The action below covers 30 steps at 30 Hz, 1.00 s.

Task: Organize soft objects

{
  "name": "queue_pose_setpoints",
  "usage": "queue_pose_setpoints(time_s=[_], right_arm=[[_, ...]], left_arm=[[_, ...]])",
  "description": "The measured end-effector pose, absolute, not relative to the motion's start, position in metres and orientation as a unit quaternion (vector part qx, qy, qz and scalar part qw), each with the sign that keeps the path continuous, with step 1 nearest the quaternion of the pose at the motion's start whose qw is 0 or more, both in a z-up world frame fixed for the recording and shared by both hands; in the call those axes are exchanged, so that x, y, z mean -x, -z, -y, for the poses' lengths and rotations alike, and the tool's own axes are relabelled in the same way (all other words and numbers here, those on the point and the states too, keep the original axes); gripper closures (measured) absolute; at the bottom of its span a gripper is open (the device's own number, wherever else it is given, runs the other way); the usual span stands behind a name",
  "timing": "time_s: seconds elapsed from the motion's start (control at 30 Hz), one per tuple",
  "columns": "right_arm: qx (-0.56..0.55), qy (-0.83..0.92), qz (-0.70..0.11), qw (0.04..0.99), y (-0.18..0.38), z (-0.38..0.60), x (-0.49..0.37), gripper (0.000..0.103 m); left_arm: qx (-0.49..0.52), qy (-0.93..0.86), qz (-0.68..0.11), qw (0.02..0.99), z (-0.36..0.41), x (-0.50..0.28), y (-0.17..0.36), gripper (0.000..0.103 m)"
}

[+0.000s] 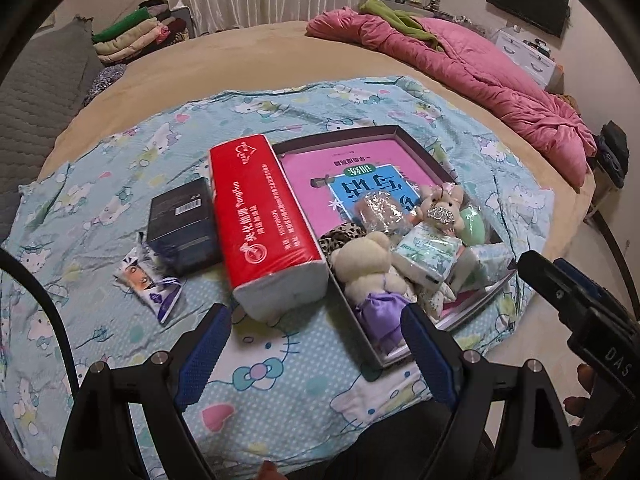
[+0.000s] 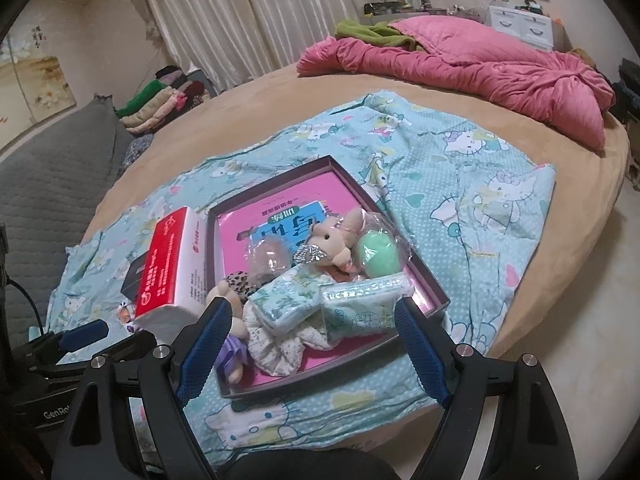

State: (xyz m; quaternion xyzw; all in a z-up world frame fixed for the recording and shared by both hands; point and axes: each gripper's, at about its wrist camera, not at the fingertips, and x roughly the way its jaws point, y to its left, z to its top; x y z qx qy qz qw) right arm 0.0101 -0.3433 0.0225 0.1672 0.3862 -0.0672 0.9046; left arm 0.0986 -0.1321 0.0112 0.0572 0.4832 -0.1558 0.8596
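A shallow dark tray (image 1: 420,148) (image 2: 348,184) lies on a blue cartoon-cat sheet (image 1: 280,364) (image 2: 480,208) spread over a round tan bed (image 1: 248,52) (image 2: 256,104), toward the bed's near edge. Its floor is covered by a glossy pink book (image 1: 320,168) (image 2: 256,228). Heaped at the tray's near end are the soft things: a cream plush bear in a shiny purple dress (image 1: 372,276) (image 2: 230,354), a pinkish plush rabbit (image 1: 438,210) (image 2: 334,240), a smooth mint-green ball in clear wrap (image 1: 474,224) (image 2: 378,258), crinkly green-printed tissue packs (image 1: 426,254) (image 2: 288,300), and a leopard-print scrunchie (image 1: 340,238) (image 2: 240,284).

Just outside the tray's left wall rests a long red-and-white brick of facial tissue (image 1: 266,216) (image 2: 170,264), soft-cornered and plastic-wrapped.

Only the left wrist view shows clearly what lies left of that brick: a dark rigid box with a barcode (image 1: 182,226) and a small flat printed sachet (image 1: 152,284), both on the sheet. The right wrist view hides most of these behind the brick, but shows the frilled white cloth (image 2: 280,350) under the tissue packs and the sheet's far right corner.

The left tool (image 1: 316,354) hovers above the sheet near the bed's near edge, its ridged blue pads spread wide, holding nothing. The right tool (image 2: 308,354) hangs over the tray's near end, jaws equally wide apart, empty.

A rumpled pink quilt (image 1: 480,68) (image 2: 460,68) lies along the bed's far edge.
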Motion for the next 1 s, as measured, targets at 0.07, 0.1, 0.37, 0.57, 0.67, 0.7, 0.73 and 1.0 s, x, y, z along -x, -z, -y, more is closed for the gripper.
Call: queue_pose_setpoints(time_s=[0.07,0.1,0.37,0.57,0.67,0.7,0.73,1.0], right_arm=[[-0.164,0.064,-0.386,0.906,-0.025,0.34,-0.006,0.019],[-0.161,0.06,-0.387,0.906,-0.027,0.337,-0.005,0.019],[-0.154,0.055,-0.381,0.91,-0.039,0.324,0.013,0.019],[-0.15,0.046,-0.384,0.91,-0.044,0.304,0.036,0.019],[-0.151,0.05,-0.385,0.909,-0.047,0.298,0.046,0.018],[-0.151,0.052,-0.384,0.909,-0.048,0.297,0.048,0.018],[-0.151,0.053,-0.382,0.91,-0.049,0.297,0.051,0.018],[-0.138,0.063,-0.375,0.915,-0.056,0.296,0.069,0.018]], left_arm=[[-0.055,0.154,-0.482,0.861,0.129,-0.093,-0.014,0.017],[-0.055,0.154,-0.48,0.862,0.127,-0.091,-0.015,0.017],[-0.053,0.141,-0.471,0.869,0.115,-0.073,-0.027,0.017],[-0.042,0.148,-0.473,0.868,0.105,-0.058,-0.032,0.017],[-0.046,0.146,-0.468,0.87,0.103,-0.047,-0.034,0.017],[-0.046,0.146,-0.467,0.871,0.103,-0.044,-0.035,0.017],[-0.047,0.149,-0.466,0.871,0.103,-0.039,-0.036,0.017],[-0.042,0.146,-0.463,0.873,0.101,-0.019,-0.037,0.017]])
